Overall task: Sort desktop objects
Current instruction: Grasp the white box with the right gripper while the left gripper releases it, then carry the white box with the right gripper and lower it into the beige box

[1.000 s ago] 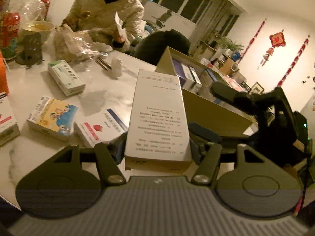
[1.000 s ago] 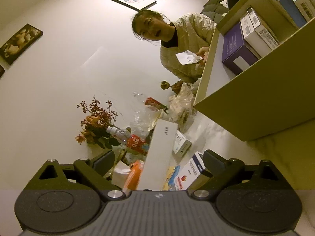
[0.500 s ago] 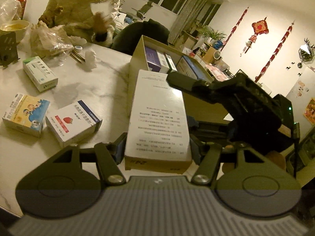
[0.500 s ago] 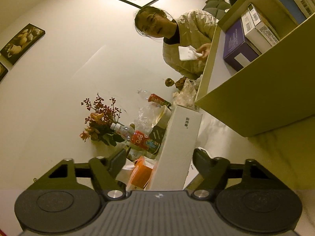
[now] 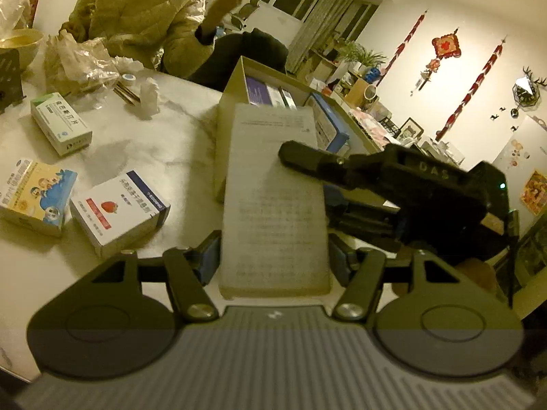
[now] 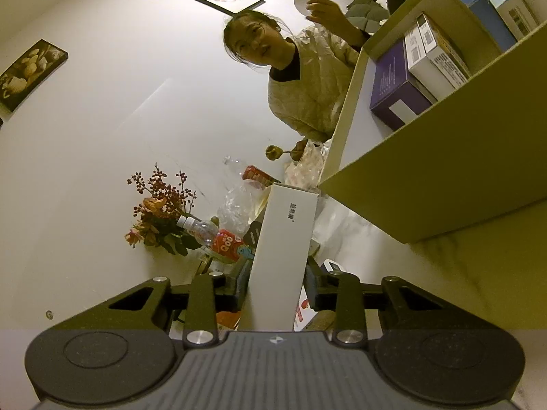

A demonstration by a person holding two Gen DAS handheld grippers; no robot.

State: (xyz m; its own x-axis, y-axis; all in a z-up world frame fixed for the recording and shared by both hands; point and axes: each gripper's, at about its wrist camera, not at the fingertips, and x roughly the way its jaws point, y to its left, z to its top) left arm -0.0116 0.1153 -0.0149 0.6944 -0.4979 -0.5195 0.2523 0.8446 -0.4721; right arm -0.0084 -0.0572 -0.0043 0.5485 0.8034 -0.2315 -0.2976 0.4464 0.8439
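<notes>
A long white box [image 5: 273,205] with small print on its top is held above the table, and my left gripper [image 5: 273,259] is shut on its near end. In the left wrist view my right gripper reaches in from the right, one of its fingers [image 5: 307,162] lying across the box's top. In the right wrist view the same white box [image 6: 283,249] stands edge-on between the jaws of the right gripper [image 6: 277,283], which are closing and touch both narrow sides. An open cardboard carton [image 5: 229,109] lies just beyond, holding a purple box [image 5: 254,90] and a blue box [image 5: 330,123].
On the marble table to the left lie a strawberry-print box [image 5: 119,208], a cartoon-print box [image 5: 34,194] and a green-and-white box [image 5: 61,123]. A person [image 5: 143,13] sits across the table beside crumpled plastic bags [image 5: 78,65]. A bottle [image 6: 218,235] and flowers [image 6: 160,205] stand at the wall.
My right gripper has come in over the white box and its wide jaws have drawn together onto it. The left view has swung toward the carton. The person has raised a hand.
</notes>
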